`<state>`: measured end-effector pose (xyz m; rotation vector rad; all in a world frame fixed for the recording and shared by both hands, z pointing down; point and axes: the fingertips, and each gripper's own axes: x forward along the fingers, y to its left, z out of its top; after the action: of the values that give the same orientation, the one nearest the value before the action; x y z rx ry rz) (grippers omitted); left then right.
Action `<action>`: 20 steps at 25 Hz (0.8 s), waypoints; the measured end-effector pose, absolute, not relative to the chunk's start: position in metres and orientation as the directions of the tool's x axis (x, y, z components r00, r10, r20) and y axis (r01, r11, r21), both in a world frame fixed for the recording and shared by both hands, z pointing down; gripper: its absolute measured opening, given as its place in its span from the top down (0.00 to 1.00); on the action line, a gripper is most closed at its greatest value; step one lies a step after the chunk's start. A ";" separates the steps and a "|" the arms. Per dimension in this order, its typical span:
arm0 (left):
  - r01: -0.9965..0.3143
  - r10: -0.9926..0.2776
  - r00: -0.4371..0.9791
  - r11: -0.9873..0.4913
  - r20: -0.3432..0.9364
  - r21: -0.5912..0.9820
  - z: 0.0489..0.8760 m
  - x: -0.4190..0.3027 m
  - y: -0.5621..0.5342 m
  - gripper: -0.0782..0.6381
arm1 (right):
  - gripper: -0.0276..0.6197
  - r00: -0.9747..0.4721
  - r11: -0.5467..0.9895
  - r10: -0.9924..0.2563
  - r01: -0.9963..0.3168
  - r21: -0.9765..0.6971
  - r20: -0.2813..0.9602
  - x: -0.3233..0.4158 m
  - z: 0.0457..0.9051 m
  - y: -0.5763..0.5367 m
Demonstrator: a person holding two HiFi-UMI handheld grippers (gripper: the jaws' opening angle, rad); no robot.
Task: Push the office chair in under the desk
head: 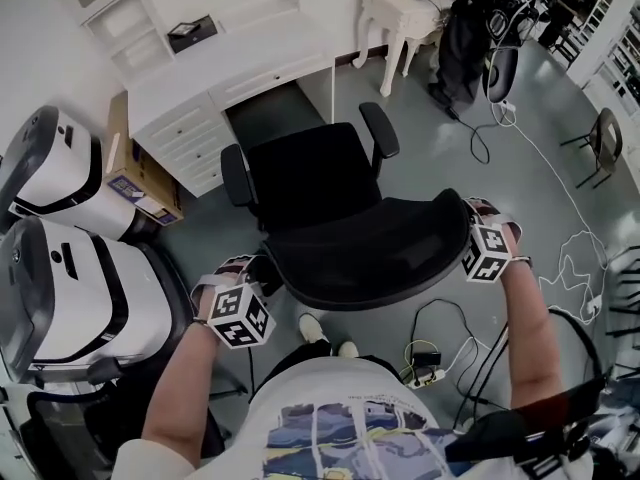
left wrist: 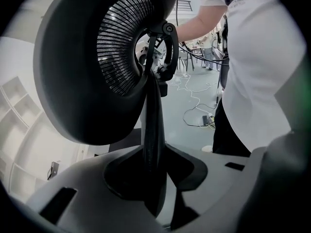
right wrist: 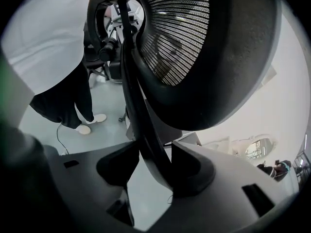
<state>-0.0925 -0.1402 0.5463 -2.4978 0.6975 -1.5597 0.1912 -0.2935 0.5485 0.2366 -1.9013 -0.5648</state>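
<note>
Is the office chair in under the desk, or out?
Out. The office chair stands on the floor before the desk, none of it beneath the desktop.

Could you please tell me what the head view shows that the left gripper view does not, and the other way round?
Only the head view shows the desk's white drawers and the brown cardboard box beside them. Only the left gripper view shows the backrest's thin black rim standing between the left gripper's jaws. Both show the chair's black mesh backrest, the person's white shirt and white cables on the grey floor.
</note>
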 end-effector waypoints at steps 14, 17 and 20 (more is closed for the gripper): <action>-0.349 -0.438 0.343 -0.881 0.831 -0.320 0.546 -0.094 -0.213 0.72 | 0.60 -0.368 0.872 -0.425 0.082 0.483 0.827 0.182 0.549 -0.382; -0.359 -0.431 0.332 -0.880 0.839 -0.310 0.549 -0.100 -0.230 0.72 | 0.60 -0.388 0.867 -0.421 0.094 0.490 0.820 0.175 0.552 -0.400; -0.380 -0.429 0.323 -0.875 0.844 -0.299 0.551 -0.107 -0.242 0.72 | 0.60 -0.406 0.864 -0.407 0.119 0.489 0.818 0.165 0.553 -0.417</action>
<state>-0.1075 -0.2425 0.5510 -2.5169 0.7694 -1.6285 0.1648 -0.4173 0.5527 0.2134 -1.9083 -0.5823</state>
